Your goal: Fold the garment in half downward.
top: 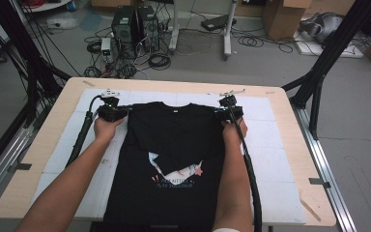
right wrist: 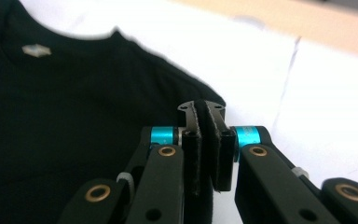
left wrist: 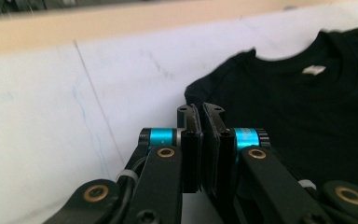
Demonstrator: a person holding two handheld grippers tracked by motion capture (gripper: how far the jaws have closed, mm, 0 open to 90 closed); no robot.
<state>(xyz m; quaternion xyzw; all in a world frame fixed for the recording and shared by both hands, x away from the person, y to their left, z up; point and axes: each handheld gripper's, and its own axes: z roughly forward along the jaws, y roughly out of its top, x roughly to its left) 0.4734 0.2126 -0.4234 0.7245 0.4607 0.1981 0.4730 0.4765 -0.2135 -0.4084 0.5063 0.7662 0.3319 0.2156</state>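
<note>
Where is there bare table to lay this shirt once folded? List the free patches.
Free: white mat right of the black T-shirt, out to the table's wooden edge; a narrower strip left of it. Crowded: the shoulders, where the left hand-held gripper and right hand-held gripper pinch.

A wooden table (top: pixel 290 145) bears white sheets (top: pixel 270 159) and a black T-shirt (top: pixel 174 140).

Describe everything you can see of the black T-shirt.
The black T-shirt lies flat on the white table cover, collar toward the far edge, with a small white label inside the neck. It looks like soft knit cotton. Both sleeves are folded in over the chest, partly hiding a pale printed graphic with lettering below. The left gripper and right gripper are each shut on a shoulder corner.
</note>
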